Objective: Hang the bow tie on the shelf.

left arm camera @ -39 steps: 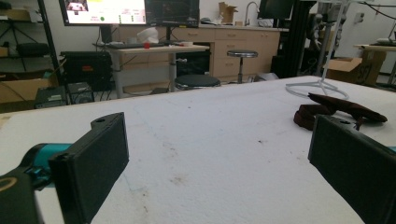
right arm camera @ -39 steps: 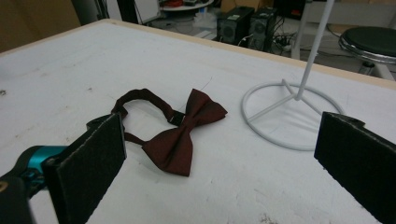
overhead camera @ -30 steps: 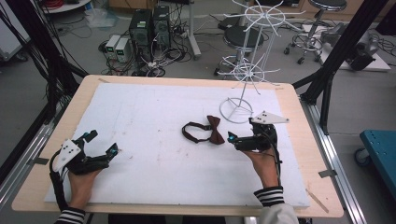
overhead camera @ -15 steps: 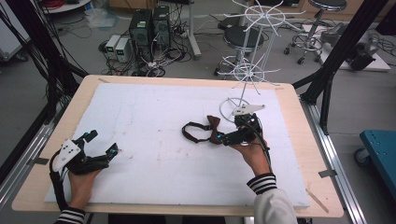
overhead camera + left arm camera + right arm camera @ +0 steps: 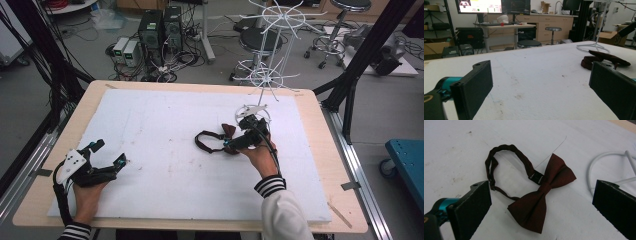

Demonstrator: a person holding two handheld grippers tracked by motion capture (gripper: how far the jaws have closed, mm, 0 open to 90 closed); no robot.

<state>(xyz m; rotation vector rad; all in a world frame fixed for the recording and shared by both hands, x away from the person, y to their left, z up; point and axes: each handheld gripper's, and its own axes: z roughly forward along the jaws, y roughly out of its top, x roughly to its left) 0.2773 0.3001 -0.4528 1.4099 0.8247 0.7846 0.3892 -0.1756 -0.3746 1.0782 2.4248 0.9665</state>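
I've got the right gripper [image 5: 235,144] hovering over the dark red bow tie [image 5: 543,193], which lies flat on the white foam pad [image 5: 160,130] covering the desk, just beside the white wire stand's base ring [image 5: 592,167]. It looks light, soft and floppy, so I'd pinch the centre knot, not the thin strap [image 5: 499,157] looping off to one side. Right fingers [image 5: 472,205] spread wide, bracketing the bow, touching nothing. My left gripper [image 5: 107,155] rests well apart near the pad's edge, fingers wide, empty.
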